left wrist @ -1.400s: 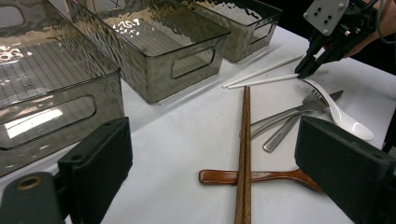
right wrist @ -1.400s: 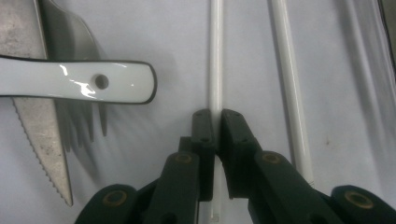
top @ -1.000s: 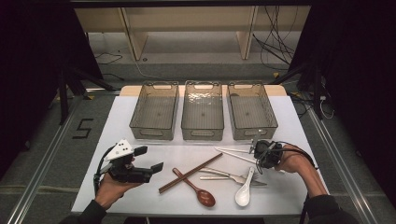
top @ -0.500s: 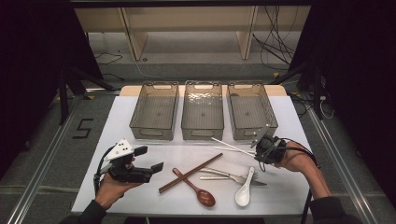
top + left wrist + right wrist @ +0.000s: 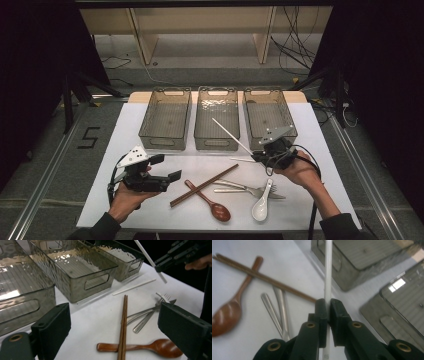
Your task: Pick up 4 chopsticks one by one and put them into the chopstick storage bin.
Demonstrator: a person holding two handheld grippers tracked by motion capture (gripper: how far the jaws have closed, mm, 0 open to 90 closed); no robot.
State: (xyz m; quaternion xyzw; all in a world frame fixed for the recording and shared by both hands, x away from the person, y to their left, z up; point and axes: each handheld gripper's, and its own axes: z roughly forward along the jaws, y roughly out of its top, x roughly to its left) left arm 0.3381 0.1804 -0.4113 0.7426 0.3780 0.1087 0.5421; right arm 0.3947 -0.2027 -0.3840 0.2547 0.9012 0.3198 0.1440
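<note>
3 translucent grey plastic bins [image 5: 216, 125], rectangular, ribbed or dimpled floors, cut-out handles, are sitting in 1 row on the white table [image 5: 100, 170]. My right gripper [image 5: 257, 156] is pinching 1 slim white chopstick [image 5: 230, 134], jaws clamped on it, its long end tilting up over the middle bin. 1 more white chopstick [image 5: 134, 287] is lying flat near the bins. My left gripper [image 5: 172, 176] is hovering with jaws wide, holding nothing. Also lying here: 1 pair of brown wooden chopsticks [image 5: 202, 185] crossing 1 glossy wooden spoon [image 5: 210, 202], 2 steel forks [image 5: 245, 187], 1 white ceramic soup spoon [image 5: 262, 204].
</note>
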